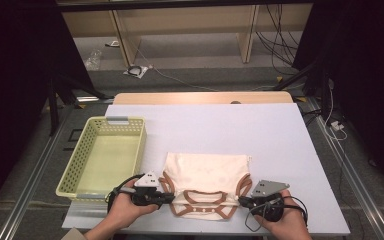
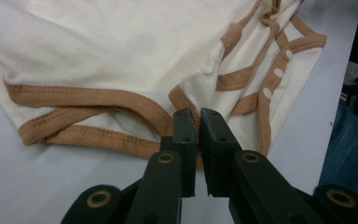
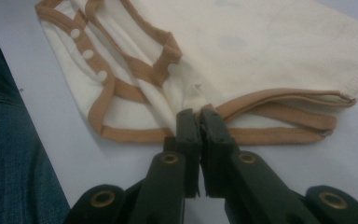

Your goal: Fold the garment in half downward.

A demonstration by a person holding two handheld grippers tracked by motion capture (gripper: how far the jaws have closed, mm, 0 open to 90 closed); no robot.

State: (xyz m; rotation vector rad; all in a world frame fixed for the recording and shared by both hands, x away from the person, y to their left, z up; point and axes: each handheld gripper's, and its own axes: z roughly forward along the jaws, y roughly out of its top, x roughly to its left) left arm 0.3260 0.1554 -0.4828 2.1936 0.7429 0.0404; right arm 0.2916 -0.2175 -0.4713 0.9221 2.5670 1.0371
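A: Cream cloth with brown trim is pinched at the near edge of the table (image 1: 280,130). The bodysuit (image 1: 207,175) is gripped on its left by the left gripper (image 1: 171,198), whose jaws are seen clamped on the brown binding in the left gripper view (image 2: 199,116).

B: And on the other side?

A: The same is seen there. The right gripper (image 1: 242,201) is closed on the trim at the right leg opening, as is shown in the right gripper view (image 3: 198,116). White snaps (image 3: 88,54) are seen along the crotch flap, which is turned toward the person.

B: What is found farther off?

A: The garment is laid flat between the grippers. A yellow basket (image 1: 77,170) is set to its left, near but apart. Beyond the table, a floor with cables (image 1: 180,80) is seen.
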